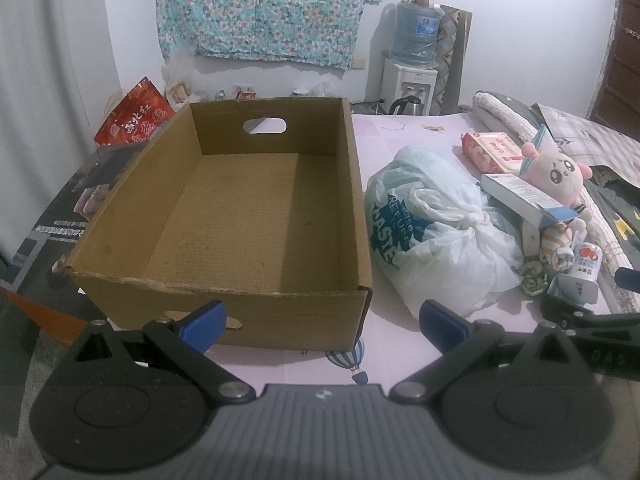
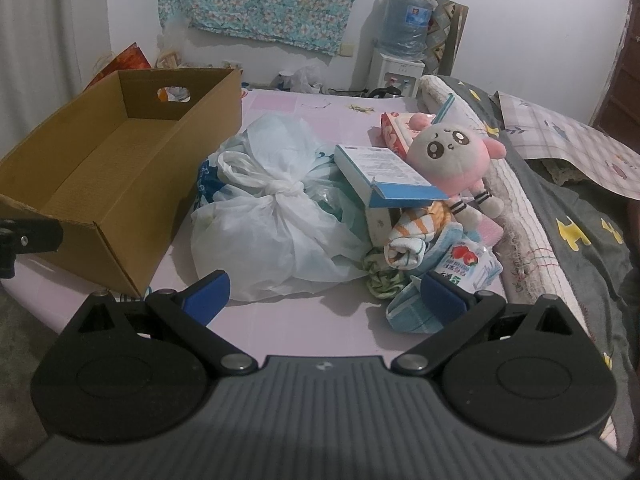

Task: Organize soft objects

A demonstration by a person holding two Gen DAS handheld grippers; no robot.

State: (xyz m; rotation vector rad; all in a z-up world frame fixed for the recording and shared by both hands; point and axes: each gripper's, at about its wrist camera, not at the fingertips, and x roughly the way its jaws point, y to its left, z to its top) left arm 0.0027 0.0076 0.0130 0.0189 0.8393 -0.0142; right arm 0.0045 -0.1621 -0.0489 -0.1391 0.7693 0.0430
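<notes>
The left gripper [image 1: 322,322] hovers low before the near end wall of the cardboard box [image 1: 248,216], its jaws spread wide and released, holding nothing; its blue pads [image 1: 202,326] touch nothing that the view shows. The right gripper [image 2: 324,298] is likewise wide open and empty, its jaws framing the near edge of the pile of soft things, with the right pad [image 2: 442,294] just beside a folded blue cloth [image 2: 412,314]; whether they touch cannot be told.

The box stands open and bare inside, with an oval handle hole in its far wall, on a pink sheet [image 1: 384,344] printed with a balloon. Just to its right lies a knotted white plastic bag [image 2: 276,220] with blue lettering, crumpled and full. Against the bag's far side leans a blue-and-white carton [image 2: 384,174]. Beside it sits a pink and cream plush toy [image 2: 450,154] with big dark eyes, upright, resting against a rolled blanket [image 2: 516,208]. Below the carton lie an orange-striped rolled cloth [image 2: 412,240], a green patterned bundle [image 2: 380,276], and a tissue pack with strawberries [image 2: 468,264]. A pink packet [image 1: 490,152] lies behind the toy.
</notes>
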